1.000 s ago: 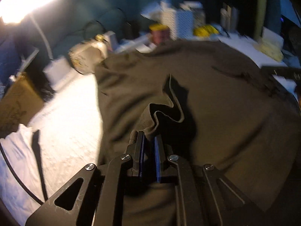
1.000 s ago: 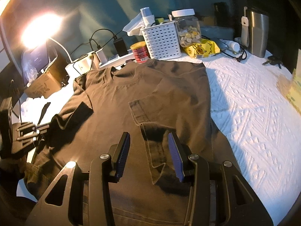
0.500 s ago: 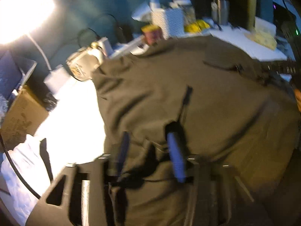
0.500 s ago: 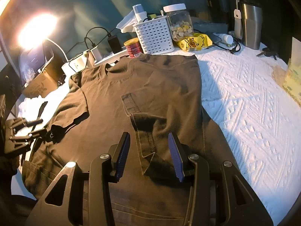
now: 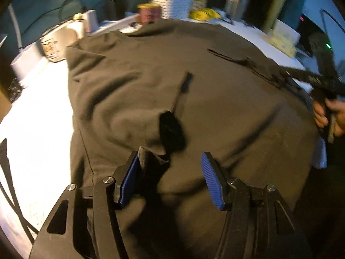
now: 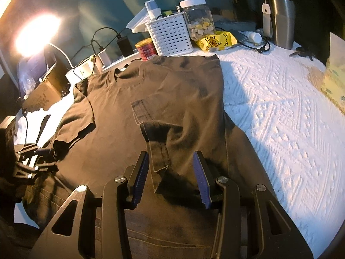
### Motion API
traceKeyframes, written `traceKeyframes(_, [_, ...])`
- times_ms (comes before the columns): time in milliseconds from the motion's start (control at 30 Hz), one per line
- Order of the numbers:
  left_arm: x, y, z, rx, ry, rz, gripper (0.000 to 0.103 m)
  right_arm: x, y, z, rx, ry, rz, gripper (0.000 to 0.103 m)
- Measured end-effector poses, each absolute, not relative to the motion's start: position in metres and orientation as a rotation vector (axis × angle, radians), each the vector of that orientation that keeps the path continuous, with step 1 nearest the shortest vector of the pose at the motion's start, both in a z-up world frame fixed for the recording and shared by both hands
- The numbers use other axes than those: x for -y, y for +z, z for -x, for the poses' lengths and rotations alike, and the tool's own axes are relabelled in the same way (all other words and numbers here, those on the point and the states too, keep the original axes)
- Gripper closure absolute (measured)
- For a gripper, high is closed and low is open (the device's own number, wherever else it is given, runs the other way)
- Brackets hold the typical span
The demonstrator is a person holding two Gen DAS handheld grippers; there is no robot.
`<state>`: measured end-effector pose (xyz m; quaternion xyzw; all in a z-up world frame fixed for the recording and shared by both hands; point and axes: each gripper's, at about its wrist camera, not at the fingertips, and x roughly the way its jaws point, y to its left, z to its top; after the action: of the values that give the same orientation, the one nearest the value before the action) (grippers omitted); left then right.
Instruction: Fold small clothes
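The dark olive cotton T-shirt (image 6: 163, 99) lies spread on the white textured bedspread (image 6: 280, 112) — both sleeves folded inward. Left gripper (image 5: 170, 179) and right gripper (image 6: 170, 177) hover over its near sleeve edges, jaws spread, pinching nothing.

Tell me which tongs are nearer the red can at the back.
Right, though only slightly by these views. The right tongs hang open over the shirt's folded-in sleeve, straight down from the red can. The left tongs sit open at the shirt's left sleeve, off to the side.
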<state>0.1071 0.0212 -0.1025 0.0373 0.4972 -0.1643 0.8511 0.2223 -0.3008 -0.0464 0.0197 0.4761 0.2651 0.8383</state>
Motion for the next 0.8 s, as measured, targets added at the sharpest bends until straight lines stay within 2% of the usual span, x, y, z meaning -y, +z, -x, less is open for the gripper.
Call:
traceKeyframes(167, [-0.015,-0.092,-0.092,-1.044,-0.415,-0.087,0.045,0.303,-0.048,-0.221,-1.004,0.554,-0.044,0.058])
traceKeyframes(400, [-0.024,-0.080,-0.122,-0.929,-0.323,-0.049,0.045,0.298,-0.045,-0.217,-1.003,0.562,-0.025,0.058])
traceKeyframes(633, [-0.012,-0.101,-0.142,-1.004,-0.378,-0.046,0.045,0.305,-0.042,-0.214,-1.000,0.538,-0.025,0.058])
traceKeyframes(800, [-0.004,-0.098,-0.132,-0.993,-0.409,-0.038,0.045,0.309,-0.041,-0.210,-1.002,0.523,-0.025,0.058])
